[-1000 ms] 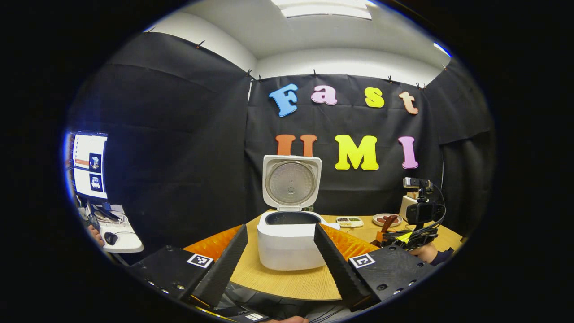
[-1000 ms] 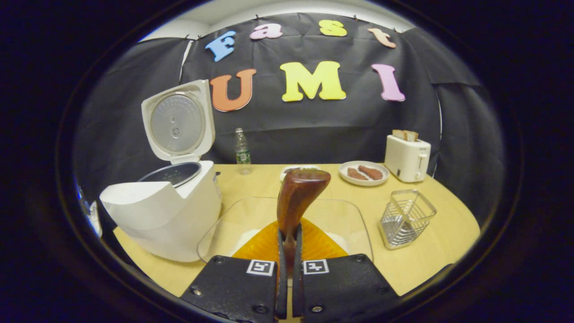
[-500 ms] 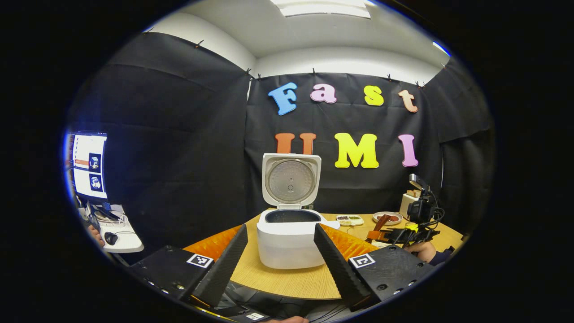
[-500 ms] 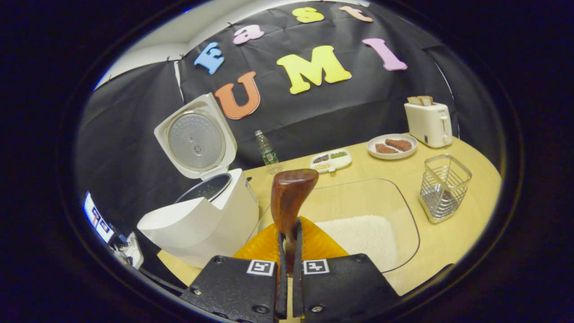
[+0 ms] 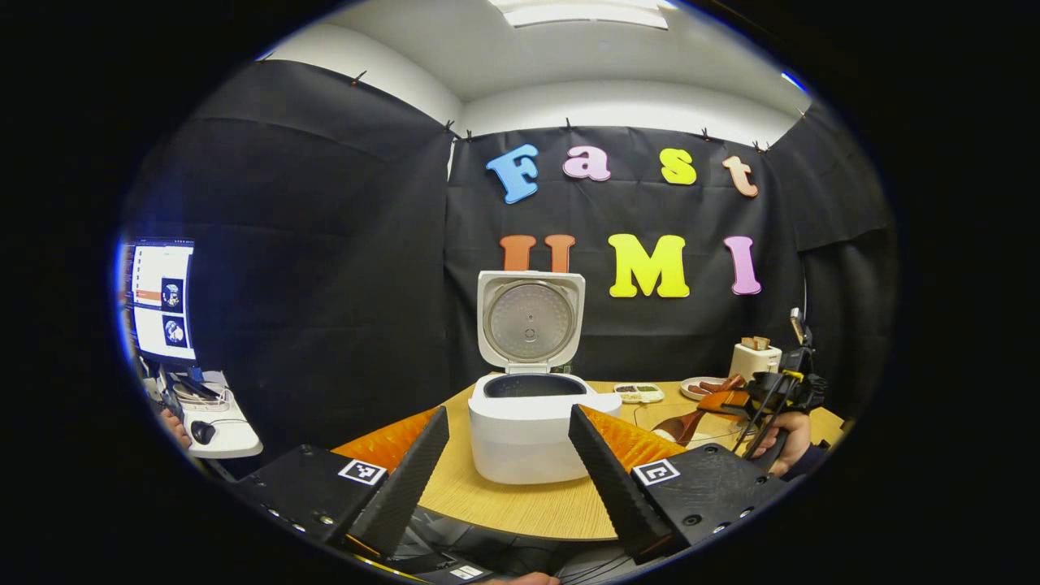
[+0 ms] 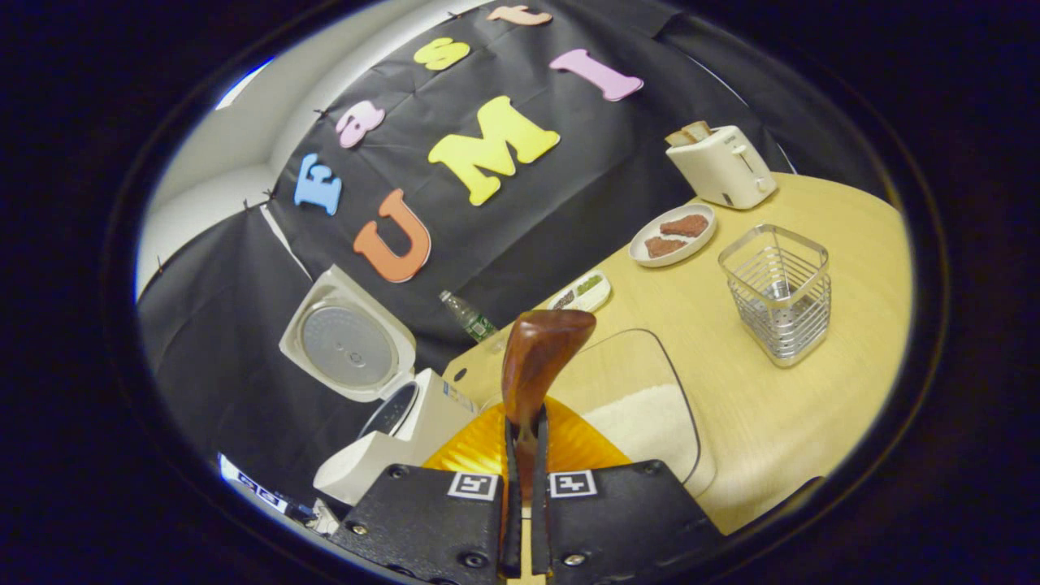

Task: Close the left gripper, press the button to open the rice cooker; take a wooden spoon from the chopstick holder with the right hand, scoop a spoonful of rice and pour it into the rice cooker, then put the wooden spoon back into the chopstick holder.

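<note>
In the left gripper view, a monitor (image 5: 161, 297) stands at the far left, and the left tool (image 5: 508, 463) hovers with its fingers spread wide apart, framing the white rice cooker (image 5: 532, 426) on the wooden worktop (image 5: 520, 508), its lid (image 5: 530, 321) upright and open. Farther right, a hand (image 5: 788, 439) holds the right tool (image 5: 735, 402). In the right gripper view, the right tool (image 6: 524, 479) is clamped on the wooden spoon (image 6: 536, 366), bowl tilted above a glass tray (image 6: 650, 406) of rice (image 6: 642, 418). The wire chopstick holder (image 6: 776, 292) stands well right, near a plate (image 6: 673, 236) and toaster (image 6: 721, 166).
</note>
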`<state>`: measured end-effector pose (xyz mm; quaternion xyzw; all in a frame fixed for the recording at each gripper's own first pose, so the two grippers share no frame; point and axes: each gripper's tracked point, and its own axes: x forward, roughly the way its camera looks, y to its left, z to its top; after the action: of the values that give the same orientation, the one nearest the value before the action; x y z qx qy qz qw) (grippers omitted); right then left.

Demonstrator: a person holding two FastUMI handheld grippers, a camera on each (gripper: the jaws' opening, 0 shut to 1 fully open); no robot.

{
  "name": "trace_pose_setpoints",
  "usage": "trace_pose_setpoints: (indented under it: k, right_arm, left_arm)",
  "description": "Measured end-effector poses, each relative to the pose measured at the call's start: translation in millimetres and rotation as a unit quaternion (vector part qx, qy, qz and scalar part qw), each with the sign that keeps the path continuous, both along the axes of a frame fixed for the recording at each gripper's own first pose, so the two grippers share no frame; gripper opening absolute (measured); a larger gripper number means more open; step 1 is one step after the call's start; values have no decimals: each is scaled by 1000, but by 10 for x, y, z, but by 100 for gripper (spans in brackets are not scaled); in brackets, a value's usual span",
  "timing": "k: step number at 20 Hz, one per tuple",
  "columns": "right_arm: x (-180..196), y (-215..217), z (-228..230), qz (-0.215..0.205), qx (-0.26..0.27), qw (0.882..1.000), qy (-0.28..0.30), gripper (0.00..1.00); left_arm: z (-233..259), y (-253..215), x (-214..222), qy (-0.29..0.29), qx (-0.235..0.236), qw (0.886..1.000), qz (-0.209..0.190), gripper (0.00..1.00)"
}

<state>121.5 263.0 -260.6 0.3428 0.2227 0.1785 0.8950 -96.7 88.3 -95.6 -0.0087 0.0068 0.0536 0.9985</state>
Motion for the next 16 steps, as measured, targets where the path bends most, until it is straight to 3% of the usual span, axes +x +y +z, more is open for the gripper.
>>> trace_pose_setpoints:
  k: [5,8,10,13,16]
  right_arm:
    - [84,-340,162,-27,89,996,10,10]
    - [120,-494,154,-38,153,987,25,10]
    - [127,-566,155,-41,216,975,46,10]
    - [178,-660,260,-44,318,945,67,10]
    - [161,-695,262,-42,382,918,94,9]
  left_arm:
    - [-57,2,15,9,-7,1000,0,95]
    - [-55,-5,23,6,0,1000,1,95]
    - [-2,-46,19,-2,6,1000,-2,95]
    - [-7,-101,42,-4,3,1000,-8,95]
    - [-72,-203,76,6,-9,1000,-22,95]
